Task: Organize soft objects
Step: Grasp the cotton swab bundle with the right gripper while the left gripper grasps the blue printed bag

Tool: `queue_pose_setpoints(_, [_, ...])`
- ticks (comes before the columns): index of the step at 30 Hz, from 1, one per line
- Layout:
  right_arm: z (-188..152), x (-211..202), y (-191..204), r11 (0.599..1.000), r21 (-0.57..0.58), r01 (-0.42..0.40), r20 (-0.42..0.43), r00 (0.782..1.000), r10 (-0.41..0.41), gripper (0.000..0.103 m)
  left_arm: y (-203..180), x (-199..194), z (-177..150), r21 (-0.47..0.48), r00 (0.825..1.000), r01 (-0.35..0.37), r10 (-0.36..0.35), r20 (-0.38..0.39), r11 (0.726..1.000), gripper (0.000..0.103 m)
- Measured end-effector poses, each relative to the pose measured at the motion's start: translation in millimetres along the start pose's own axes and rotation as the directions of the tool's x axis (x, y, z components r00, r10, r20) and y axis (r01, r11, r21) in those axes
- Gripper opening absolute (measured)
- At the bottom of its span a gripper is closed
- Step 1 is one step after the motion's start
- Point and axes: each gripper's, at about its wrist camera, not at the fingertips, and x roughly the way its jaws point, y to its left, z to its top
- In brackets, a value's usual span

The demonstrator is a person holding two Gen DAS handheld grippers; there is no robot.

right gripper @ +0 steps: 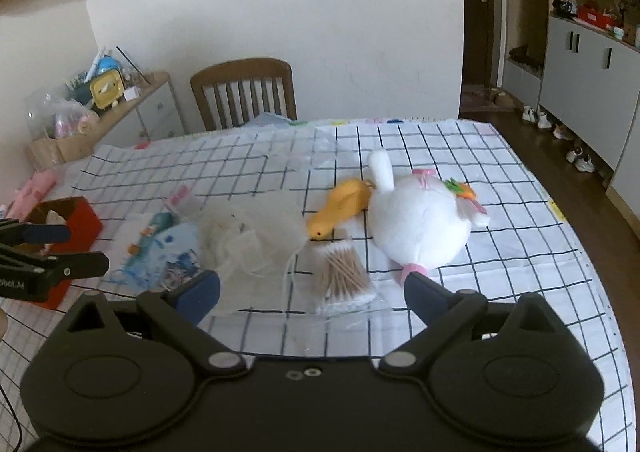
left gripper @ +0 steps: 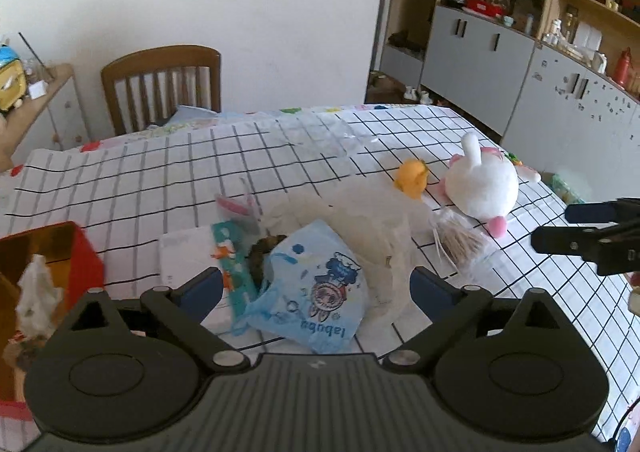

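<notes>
On the white black-gridded tablecloth (right gripper: 500,252), we are holding both the left gripper (left gripper: 316,286) and right gripper (right gripper: 312,294) spread wide, empty. Our white plush rabbit (right gripper: 416,228) is lying beside the yellow plush duck (right gripper: 340,207); reaching may be snagging the crinkly translucent bag (right gripper: 244,236). A wooden chair (right gripper: 244,91) is waiting behind.

Both tongs (left gripper: 316,288) (right gripper: 312,294) are matte black with blue fingertip pads (left gripper: 202,292) and silver rivets.

Soft daylight — fisheye-warped edges, slight blur
</notes>
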Motion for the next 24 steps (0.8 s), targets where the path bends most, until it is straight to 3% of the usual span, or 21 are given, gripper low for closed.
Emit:
queue_pose_setpoints(15, [1.1,71.6,-14.1,0.995,-0.096,-0.028,-0.127,0.992,0.016,0.087,-7.6,74.1,-13.8,0.113,0.994,0.000,0.013,-0.113,0.994,0.100])
queue_pose_setpoints(24, [0.0,94.5,-10.5,0.991,-0.132,-0.036,-0.161,0.987,0.014,0.084,-11.7,91.4,-24.1,0.191,0.989,-0.026,0.053,-0.138,0.981,0.100])
